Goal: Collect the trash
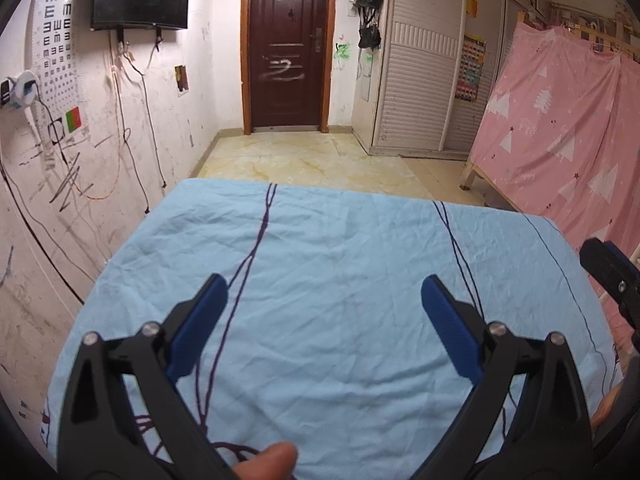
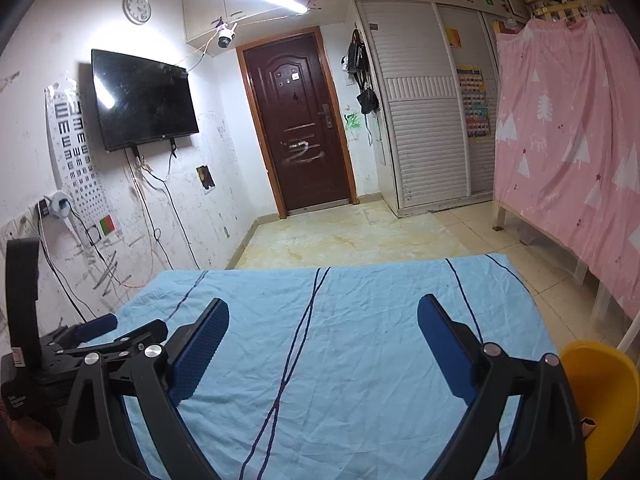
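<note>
My left gripper (image 1: 322,292) is open and empty, held above a table covered with a light blue cloth (image 1: 344,280) with thin dark lines. My right gripper (image 2: 323,312) is open and empty above the same blue cloth (image 2: 360,340). A yellow bin (image 2: 600,400) stands beside the table at the lower right of the right wrist view. I see no trash on the cloth in either view. The left gripper also shows in the right wrist view (image 2: 100,332) at the left edge, and part of the right gripper shows in the left wrist view (image 1: 608,268) at the right edge.
A dark brown door (image 1: 286,44) is straight ahead across a tiled floor (image 1: 308,164). A TV (image 2: 142,98) and loose cables hang on the left wall. White louvred wardrobes (image 2: 424,100) and a pink curtained bed frame (image 2: 568,152) stand to the right.
</note>
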